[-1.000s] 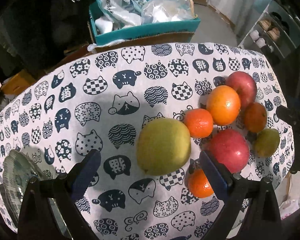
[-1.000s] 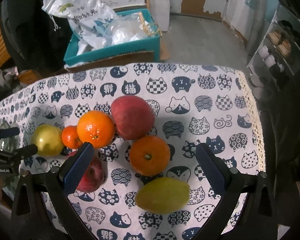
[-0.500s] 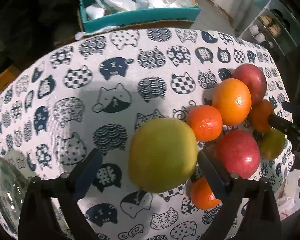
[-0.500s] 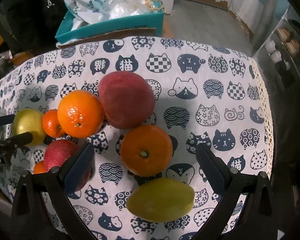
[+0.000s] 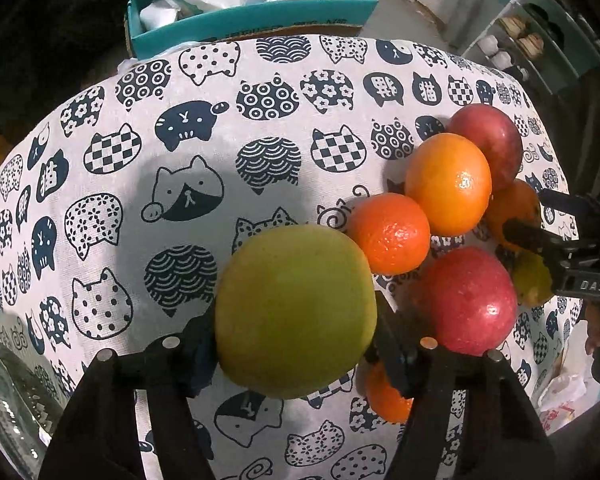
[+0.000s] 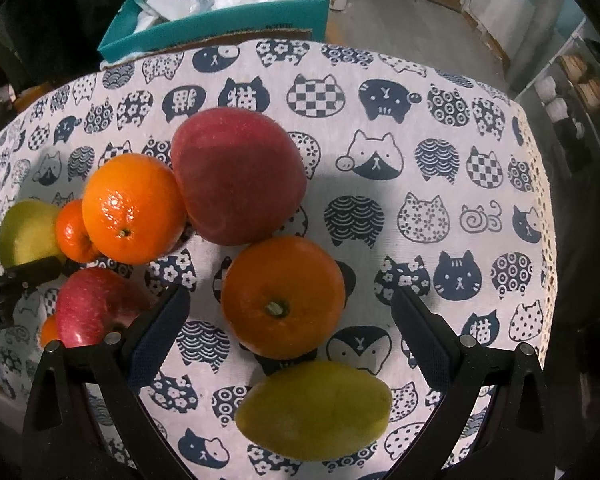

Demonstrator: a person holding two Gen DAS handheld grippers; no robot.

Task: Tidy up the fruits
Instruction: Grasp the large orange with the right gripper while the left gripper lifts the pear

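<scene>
Left wrist view shows the left tool (image 5: 296,344) closing around a big green pear-like fruit (image 5: 294,310), its blue pads at the fruit's two flanks and apparently just meeting the skin, though I cannot tell if they press firmly yet. That green fruit sits on the cat-print cloth of the surface (image 5: 204,128), at the near-left edge of the fruit cluster, with a small mandarin (image 5: 388,232) touching it on the far right and a red apple (image 5: 466,300) just beside that. It looks fairly heavy, firm and smooth, so a hold across its widest middle seems best; gripped higher, the rounded skin would likely slide out of the pads. In the right wrist view the right tool (image 6: 290,334) stands wide open with nothing pressed, its pads straddling a large orange with a stem scar (image 6: 282,296). This orange lies just behind a yellow-green mango-like fruit (image 6: 314,410) and in front of a dark red apple (image 6: 236,176), touching or nearly touching both. The orange should feel firm with a slightly grippy peel; taking it at its equator looks safe, though the neighbours may roll when it lifts.
</scene>
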